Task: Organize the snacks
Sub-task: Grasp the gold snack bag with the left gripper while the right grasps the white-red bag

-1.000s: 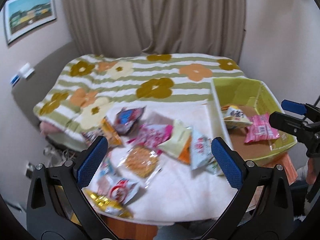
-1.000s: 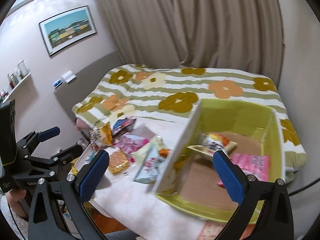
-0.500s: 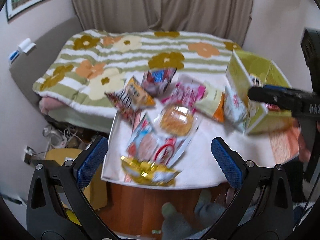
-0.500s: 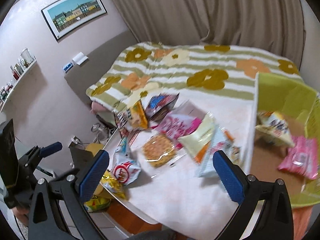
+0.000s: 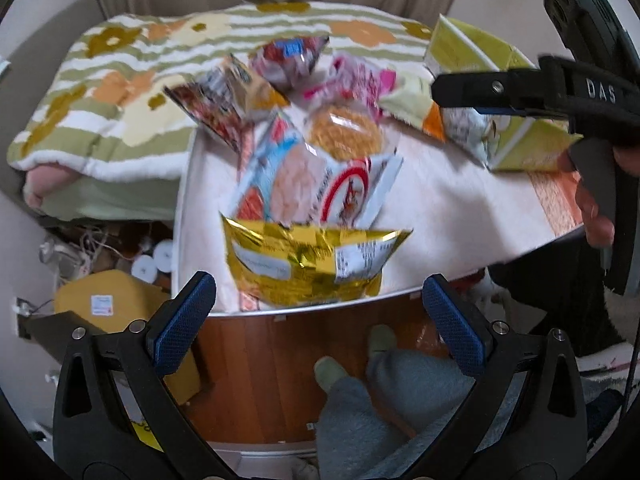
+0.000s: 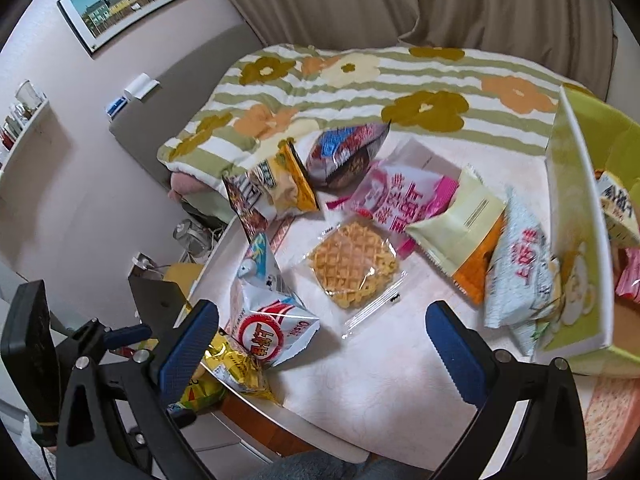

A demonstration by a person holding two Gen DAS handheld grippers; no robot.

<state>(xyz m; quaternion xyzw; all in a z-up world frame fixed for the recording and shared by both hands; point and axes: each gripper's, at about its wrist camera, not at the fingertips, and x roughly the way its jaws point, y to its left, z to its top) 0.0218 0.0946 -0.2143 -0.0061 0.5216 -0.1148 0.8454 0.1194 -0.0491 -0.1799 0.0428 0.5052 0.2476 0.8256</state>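
Bedside table (image 6: 372, 380) strewn with snack packets (image 6: 352, 264), box (image 6: 576, 240) at its right end.
Few packets are boxed; most are left. Left gripper (image 5: 320, 312) and right gripper (image 6: 320, 344) are held open, empty.

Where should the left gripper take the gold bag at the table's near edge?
Grip the gold bag across its crimped top seam, coming from above: it lies flat at the table edge, and the open left gripper is nearest.

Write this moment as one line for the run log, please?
left gripper: open, empty, near gold bag | right gripper: open, empty, above table | waffle pack: on table | green box: holds some snacks
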